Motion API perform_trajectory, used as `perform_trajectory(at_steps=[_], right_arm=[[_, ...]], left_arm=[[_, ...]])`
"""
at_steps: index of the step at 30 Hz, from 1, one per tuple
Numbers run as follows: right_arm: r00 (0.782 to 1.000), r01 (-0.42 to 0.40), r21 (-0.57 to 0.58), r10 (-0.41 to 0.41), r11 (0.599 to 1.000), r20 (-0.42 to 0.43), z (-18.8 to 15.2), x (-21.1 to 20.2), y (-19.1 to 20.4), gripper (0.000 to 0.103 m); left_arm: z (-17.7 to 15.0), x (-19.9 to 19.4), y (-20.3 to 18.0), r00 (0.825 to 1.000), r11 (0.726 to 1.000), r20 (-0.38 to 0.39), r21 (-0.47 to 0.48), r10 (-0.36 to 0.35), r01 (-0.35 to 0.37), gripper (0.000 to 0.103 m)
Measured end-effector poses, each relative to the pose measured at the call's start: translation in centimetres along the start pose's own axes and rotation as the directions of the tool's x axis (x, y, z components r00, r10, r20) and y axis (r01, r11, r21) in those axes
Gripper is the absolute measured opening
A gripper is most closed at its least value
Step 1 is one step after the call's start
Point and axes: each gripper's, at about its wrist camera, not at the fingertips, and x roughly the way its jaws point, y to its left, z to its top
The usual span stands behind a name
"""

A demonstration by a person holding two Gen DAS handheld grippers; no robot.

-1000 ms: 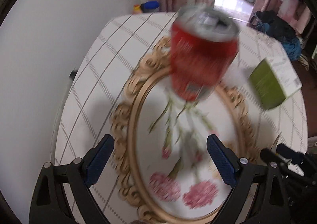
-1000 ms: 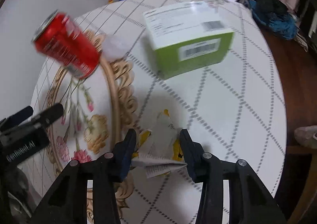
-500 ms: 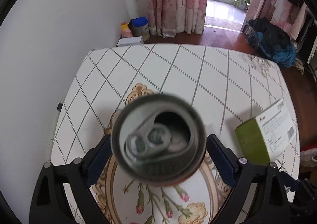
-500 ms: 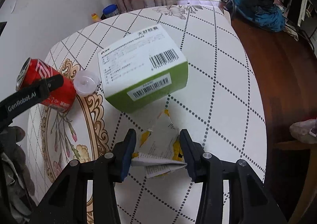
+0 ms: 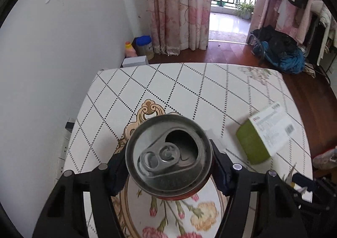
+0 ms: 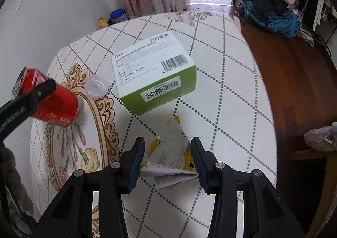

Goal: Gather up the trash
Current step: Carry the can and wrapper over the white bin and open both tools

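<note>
A red soda can, opened, stands between the jaws of my left gripper, its silver top facing the camera. The jaws are closing, and their blue pads press on its sides. In the right wrist view the can hangs tilted above the table with a black left finger across it. My right gripper is shut on a torn white and yellow paper wrapper, held just over the tablecloth.
A green and white box lies mid-table, with a clear plastic lid to its left. The table has a diamond-pattern cloth with a gold floral oval. A white wall runs along the left; wooden floor lies to the right.
The left jaws have moved in around the can and gripped it, and the can now hangs lifted and tilted. The right gripper has kept hold of the wrapper and risen a little.
</note>
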Motion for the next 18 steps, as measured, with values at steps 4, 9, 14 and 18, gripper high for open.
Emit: perform_trajectory(at_steps=[4,9,14,18], right_arm=[[0.999,0.014,0.000,-0.014,1.000,0.037,-1.0,-2.6,-0.4,0.047],[0.996,0.008,-0.001,-0.008,1.000,0.087,-2.6,-6.8,-0.7,0.047],[0.986,-0.004,0.019,0.001,1.000,0.167,-4.5,-13.1,-2.2,0.047],[0.972,-0.008,0.050,-0.004,0.999,0.234,-6.6,-18.4,-4.5,0.047]], left_arm=[[-1.1,-3.5,-0.2,0.999,1.000,0.031,0.008,-0.007,0.006,0.063],[-2.2,-8.5,-0.7,0.996,0.998,0.064,0.016,-0.056,0.055,0.063],[-2.9,-14.5,-1.8,0.986,0.994,0.122,0.029,-0.112,0.110,0.063],[-3.6,-18.9,-3.8,0.972,0.983,0.149,0.065,-0.180,0.172,0.063]])
